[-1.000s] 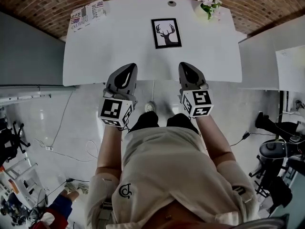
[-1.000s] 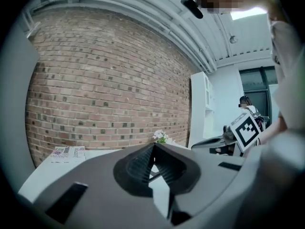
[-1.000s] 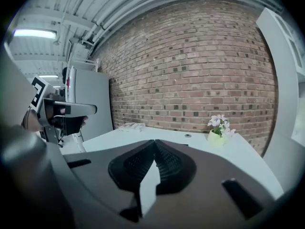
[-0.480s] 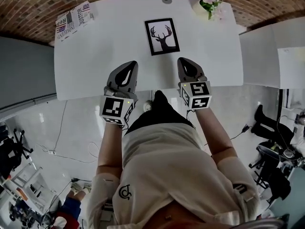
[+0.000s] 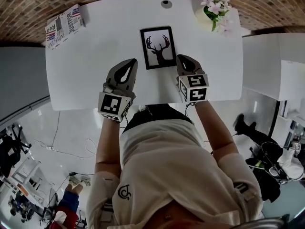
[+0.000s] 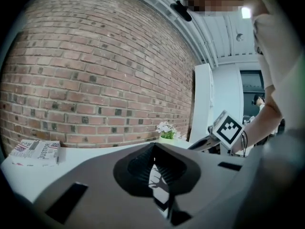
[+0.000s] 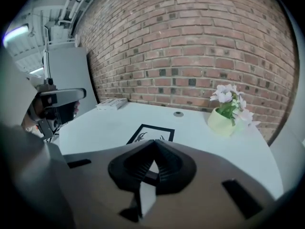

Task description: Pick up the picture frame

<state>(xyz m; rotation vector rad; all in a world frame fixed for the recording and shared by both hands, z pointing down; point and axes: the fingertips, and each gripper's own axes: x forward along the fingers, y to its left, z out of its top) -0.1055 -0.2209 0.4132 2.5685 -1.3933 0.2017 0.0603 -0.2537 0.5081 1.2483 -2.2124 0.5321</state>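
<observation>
A black picture frame with a deer-antler print lies flat on the white table. My left gripper hovers just left of the frame's near corner, jaws shut and empty. My right gripper hovers just right of the frame's near right corner, also shut and empty. In the right gripper view the picture frame shows beyond the closed jaw tips. In the left gripper view part of the deer print shows through the jaw gap, with the right gripper's marker cube to the right.
A folded newspaper lies at the table's far left corner. A flower pot stands at the far right. A round cable port sits near the back edge. A brick wall rises behind the table; a white cabinet is at the right.
Both grippers have moved forward and down over the table, from its near edge to either side of the frame's near end. Both stayed shut.
</observation>
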